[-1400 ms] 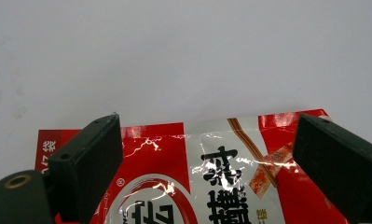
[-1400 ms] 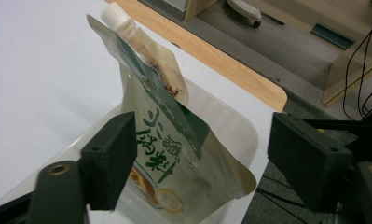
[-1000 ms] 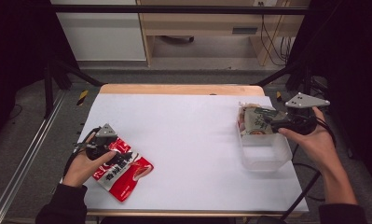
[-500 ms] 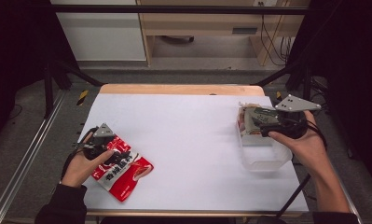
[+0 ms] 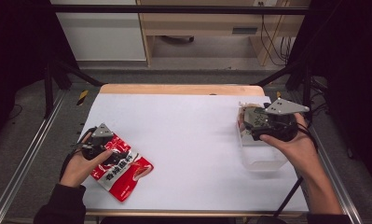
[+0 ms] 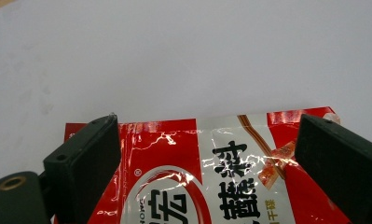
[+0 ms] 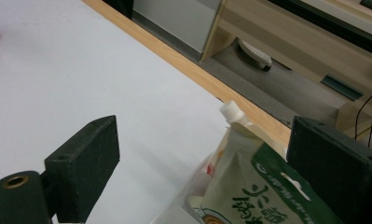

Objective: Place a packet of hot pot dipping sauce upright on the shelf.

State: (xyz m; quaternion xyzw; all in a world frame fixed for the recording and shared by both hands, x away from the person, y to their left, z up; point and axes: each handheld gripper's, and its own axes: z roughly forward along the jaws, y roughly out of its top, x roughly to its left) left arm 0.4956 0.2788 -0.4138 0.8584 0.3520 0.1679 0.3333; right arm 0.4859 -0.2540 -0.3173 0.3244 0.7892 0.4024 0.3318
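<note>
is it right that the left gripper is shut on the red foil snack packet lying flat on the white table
Not quite: the left gripper is open, its jaws standing wide apart over the red foil snack packet, which does lie flat on the white table. The left gripper view shows it.

A glossy, crinkled foil-like film, red with silvery glare, is seen on the snack packet (image 6: 211, 172) lying between the matt black plastic jaws of the left gripper (image 6: 204, 158), and matt white paper is seen on the table (image 5: 188, 135) beyond them, edged with smooth pale wood. Just ahead of the right gripper (image 7: 202, 168) a smooth plastic spout pouch (image 7: 249, 186) with a white cap is seen in a clear plastic container (image 5: 263, 156).
</note>
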